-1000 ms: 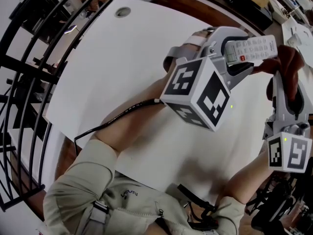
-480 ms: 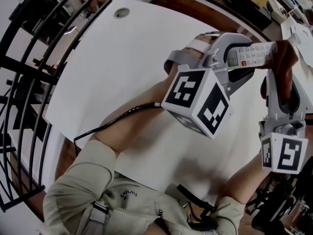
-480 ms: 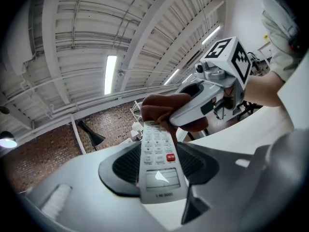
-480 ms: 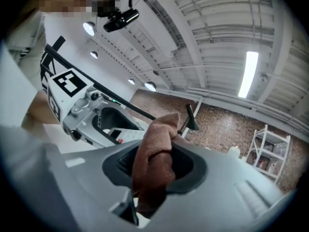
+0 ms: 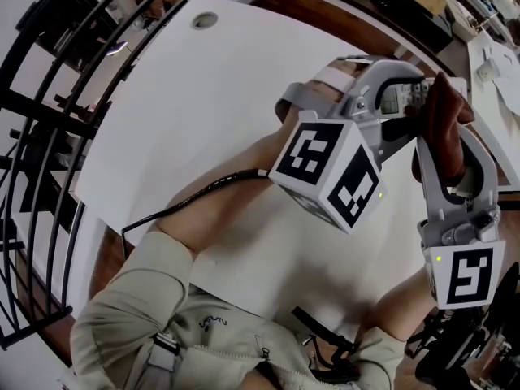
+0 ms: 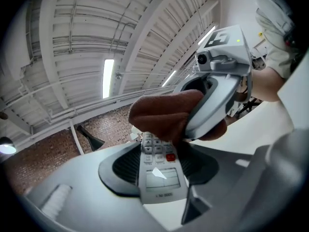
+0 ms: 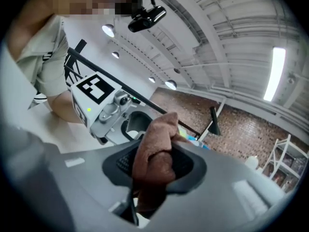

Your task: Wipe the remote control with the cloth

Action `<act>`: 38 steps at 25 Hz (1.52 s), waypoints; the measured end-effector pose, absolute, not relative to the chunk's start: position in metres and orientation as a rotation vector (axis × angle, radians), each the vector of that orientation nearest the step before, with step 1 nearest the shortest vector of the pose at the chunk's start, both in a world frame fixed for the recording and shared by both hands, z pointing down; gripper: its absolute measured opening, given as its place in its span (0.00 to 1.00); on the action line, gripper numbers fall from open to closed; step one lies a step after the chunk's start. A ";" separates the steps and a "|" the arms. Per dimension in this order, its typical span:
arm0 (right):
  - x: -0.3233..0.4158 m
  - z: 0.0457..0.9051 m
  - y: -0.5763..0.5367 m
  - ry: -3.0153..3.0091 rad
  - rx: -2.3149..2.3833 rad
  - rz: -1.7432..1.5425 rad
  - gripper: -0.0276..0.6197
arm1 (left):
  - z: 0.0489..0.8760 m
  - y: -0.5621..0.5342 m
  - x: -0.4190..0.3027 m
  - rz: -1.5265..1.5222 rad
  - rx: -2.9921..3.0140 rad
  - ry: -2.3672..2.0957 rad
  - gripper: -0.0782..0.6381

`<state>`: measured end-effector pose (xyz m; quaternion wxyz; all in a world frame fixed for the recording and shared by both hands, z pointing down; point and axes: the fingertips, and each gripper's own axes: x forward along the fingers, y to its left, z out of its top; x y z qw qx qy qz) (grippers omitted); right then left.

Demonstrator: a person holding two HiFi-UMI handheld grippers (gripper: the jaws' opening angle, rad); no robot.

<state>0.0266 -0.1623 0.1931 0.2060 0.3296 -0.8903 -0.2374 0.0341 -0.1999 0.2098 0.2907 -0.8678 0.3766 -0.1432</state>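
Observation:
In the head view, my left gripper (image 5: 396, 108) is raised above the white table (image 5: 187, 96) and is shut on a white remote control (image 5: 404, 96). The left gripper view shows the remote (image 6: 160, 175) clamped between the jaws, with its screen and red key facing up. My right gripper (image 5: 443, 132) is shut on a bunched brown cloth (image 5: 445, 108). The cloth (image 6: 164, 115) lies on the remote's far keys and hides that end. In the right gripper view the cloth (image 7: 153, 151) fills the jaws, with the left gripper (image 7: 108, 112) just beyond.
A black metal railing (image 5: 49, 136) runs along the table's left side. A black cable (image 5: 191, 200) trails from the left arm. A round grommet (image 5: 204, 20) sits at the table's far corner. Cluttered benches (image 5: 479, 15) stand at the far right.
My right gripper has slid the cloth left along the remote, from its far tip onto the keys. More of the remote is now covered. The left gripper has barely moved.

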 end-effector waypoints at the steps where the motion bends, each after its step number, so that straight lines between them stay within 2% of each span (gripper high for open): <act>1: 0.032 0.187 -0.165 -2.482 0.964 -0.666 0.23 | 0.210 -0.199 0.035 -0.383 -2.308 0.998 0.45; 8: 0.103 0.133 -0.189 -2.366 1.537 -0.785 0.24 | 0.213 -0.190 0.044 -0.390 -2.290 0.951 0.45; 12: 0.106 0.135 -0.200 -2.325 1.624 -0.795 0.24 | 0.219 -0.180 0.039 -0.413 -2.254 0.912 0.45; 28: 0.060 0.179 -0.192 -2.112 1.240 -0.887 0.23 | 0.230 -0.185 0.055 -0.484 -2.175 0.910 0.45; 38: 0.022 0.203 -0.159 -2.435 0.924 -0.633 0.23 | 0.232 -0.184 0.057 -0.468 -2.166 0.908 0.45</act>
